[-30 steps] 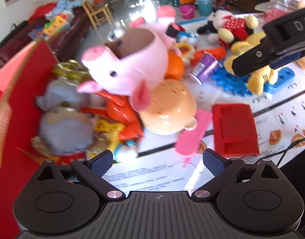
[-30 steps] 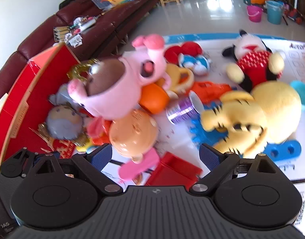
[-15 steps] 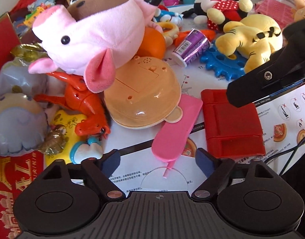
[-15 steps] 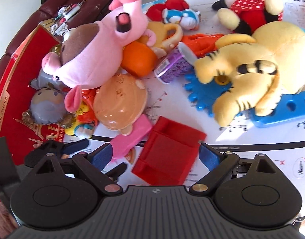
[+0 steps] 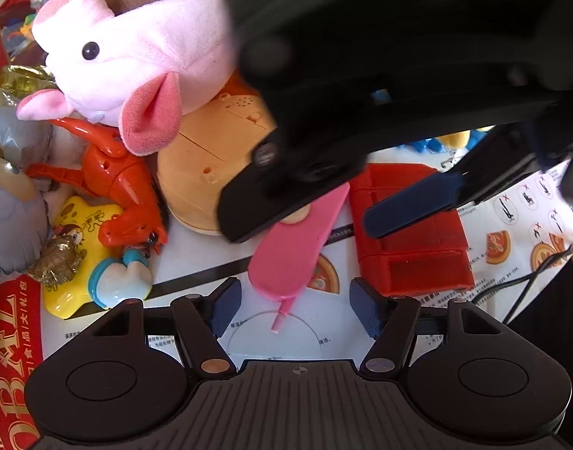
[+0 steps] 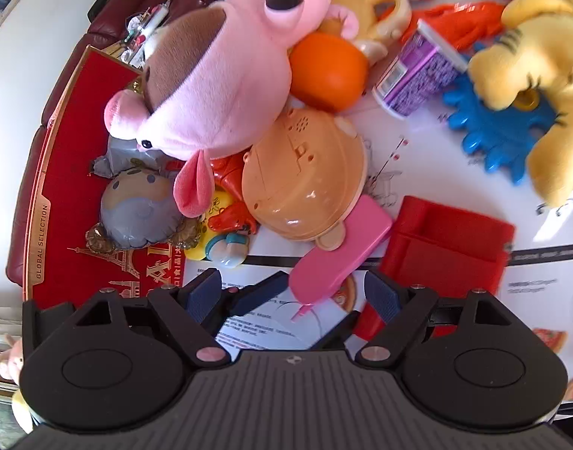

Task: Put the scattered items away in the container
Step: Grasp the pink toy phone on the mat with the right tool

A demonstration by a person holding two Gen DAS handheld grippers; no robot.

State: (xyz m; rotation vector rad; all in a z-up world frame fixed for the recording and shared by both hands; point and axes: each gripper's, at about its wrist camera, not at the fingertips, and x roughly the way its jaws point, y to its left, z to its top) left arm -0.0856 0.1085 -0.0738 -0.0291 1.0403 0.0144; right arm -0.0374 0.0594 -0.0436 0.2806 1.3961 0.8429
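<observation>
Plush pink pig (image 6: 219, 75), soft-piled with a brown patch and a drooping ear, lies atop a heap of toys. Below it sits a smooth, domed peach plastic toy (image 6: 305, 183), glossy and seamed, with small speaker holes. A flat pink plastic paddle (image 5: 297, 240) with rounded ends and a thin stem projects from under the dome toward 6 o'clock. At 3 o'clock of the paddle, just beside it, lies a red rectangular plastic tray (image 6: 451, 240) with recessed compartments. A hard orange jointed figure (image 5: 117, 183) and a yellow star-shaped toy (image 5: 80, 251) lie at 9 o'clock of the dome. A fuzzy yellow striped plush (image 6: 533, 78), a blue toothed gear (image 6: 492, 127) and a purple printed cup (image 6: 417, 75) on its side occupy 1–2 o'clock in the right wrist view.

The surface is a white printed sheet (image 5: 275, 337) bearing text and pizza pictures. The red container (image 6: 65, 172), gold-edged and lettered, lies at 9 o'clock, holding grey foil balloons (image 6: 140, 210); a dark red sofa (image 6: 110, 18) stands beyond.

Left gripper (image 5: 295, 305) stands wide apart, holding nothing, its blue pads flanking the paddle's stem. Right gripper (image 6: 293, 296) is likewise spread, empty, hovering directly above the left one and the paddle.
</observation>
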